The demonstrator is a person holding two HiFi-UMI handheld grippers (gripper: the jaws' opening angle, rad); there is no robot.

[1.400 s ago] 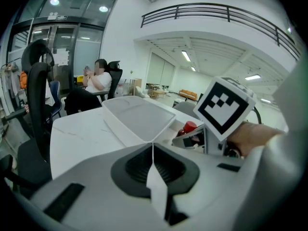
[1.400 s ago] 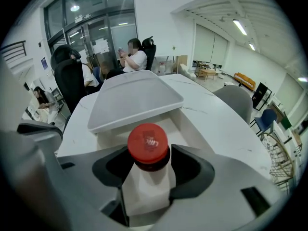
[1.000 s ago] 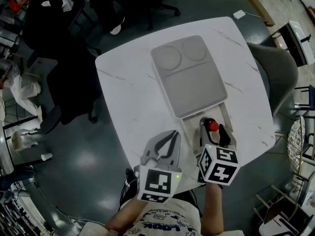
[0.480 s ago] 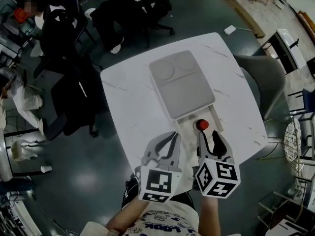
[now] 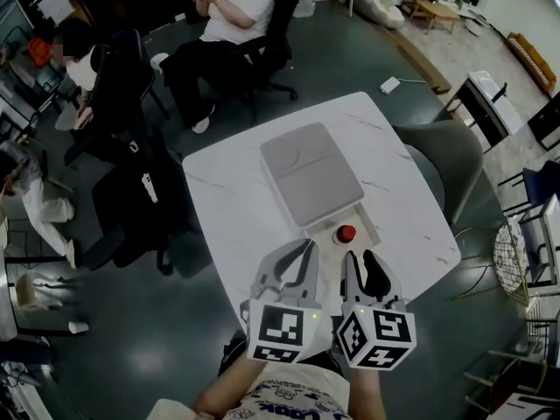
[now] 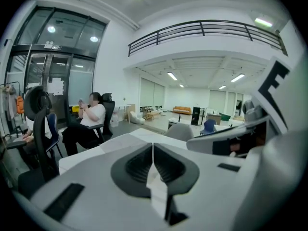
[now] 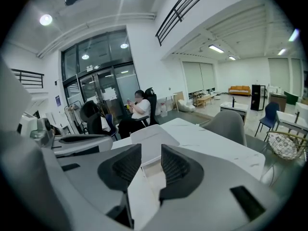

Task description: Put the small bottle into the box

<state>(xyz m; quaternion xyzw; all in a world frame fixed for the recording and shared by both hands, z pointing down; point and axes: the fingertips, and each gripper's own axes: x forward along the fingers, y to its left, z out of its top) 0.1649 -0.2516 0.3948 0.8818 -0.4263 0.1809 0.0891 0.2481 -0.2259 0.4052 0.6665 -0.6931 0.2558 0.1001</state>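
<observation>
The small bottle, seen by its red cap [image 5: 346, 233], stands inside the uncovered near end of the box [image 5: 367, 228]. The box's grey lid [image 5: 311, 171] covers the rest. The box lies on the white marble table [image 5: 227, 208]. My right gripper [image 5: 360, 256] hovers just short of the box's near end, apart from the bottle; its jaws are closing with nothing between them. In the right gripper view the lid [image 7: 150, 137] shows beyond the right gripper [image 7: 151, 150], and the bottle is hidden. My left gripper [image 5: 308, 245] is beside it, shut and empty, its jaws meeting [image 6: 153, 146].
A grey chair [image 5: 446, 160] stands at the table's right side. People sit on office chairs [image 5: 131, 77] beyond the far left corner. A wire basket [image 5: 512, 248] stands on the floor at the right. The table's near edge runs just under both grippers.
The right gripper has let go of the bottle in the box and drawn back toward me, its jaws narrowing. The view has lifted, showing more of the room. The left gripper stays shut.
</observation>
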